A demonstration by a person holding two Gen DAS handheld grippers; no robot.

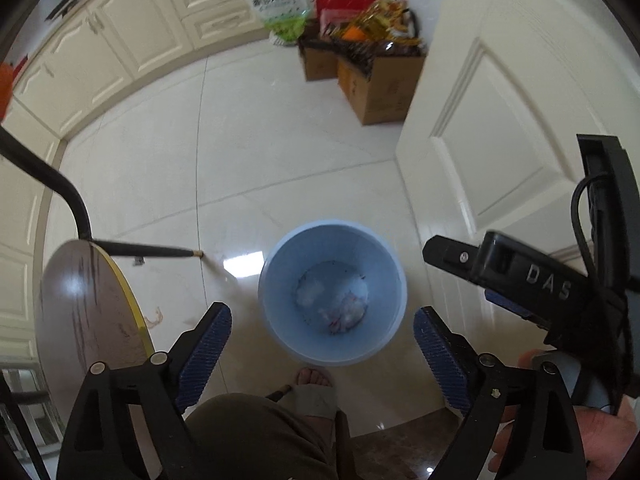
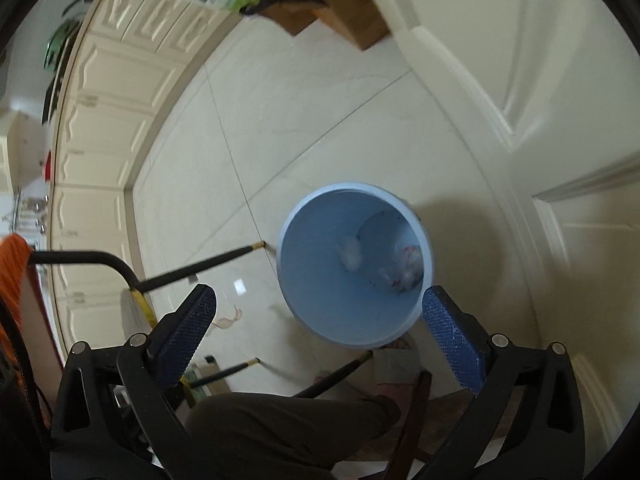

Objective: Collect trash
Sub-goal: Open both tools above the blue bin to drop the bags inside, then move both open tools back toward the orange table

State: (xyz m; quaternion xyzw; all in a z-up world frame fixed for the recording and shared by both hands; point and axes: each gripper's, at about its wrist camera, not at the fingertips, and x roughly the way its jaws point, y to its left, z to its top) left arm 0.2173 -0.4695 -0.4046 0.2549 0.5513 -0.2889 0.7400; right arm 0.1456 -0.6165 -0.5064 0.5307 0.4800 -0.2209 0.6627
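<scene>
1. Pale glossy floor tiles point(image 1: 280, 152) fill the room, with cream cabinets point(image 1: 120, 36) along the far left wall and a white panelled door point(image 1: 500, 120) on the right
2. At the left a round table point(image 1: 88, 320) with a yellow edge stands on thin black legs, and one leg tip touches the tile seam
3. Near the middle, the left gripper point(image 1: 322, 354) hangs above the floor with its blue-padded jaws wide apart and nothing between them
4. Just beyond those jaws the light blue trash bin point(image 1: 332, 292) stands upright on the tiles; crumpled white trash point(image 1: 344, 314) lies at its bottom
5. Far behind, cardboard boxes point(image 1: 372, 80) full of packages stand beside the door, with a green and white bag point(image 1: 280, 4) to their left
6. From its own camera the right gripper point(image 2: 320, 336) also has its jaws spread apart and empty, over the near rim of the bin point(image 2: 320, 328), which looks tilted in this view
7. A sandalled foot point(image 1: 314, 380) is on the floor just near the bin
</scene>
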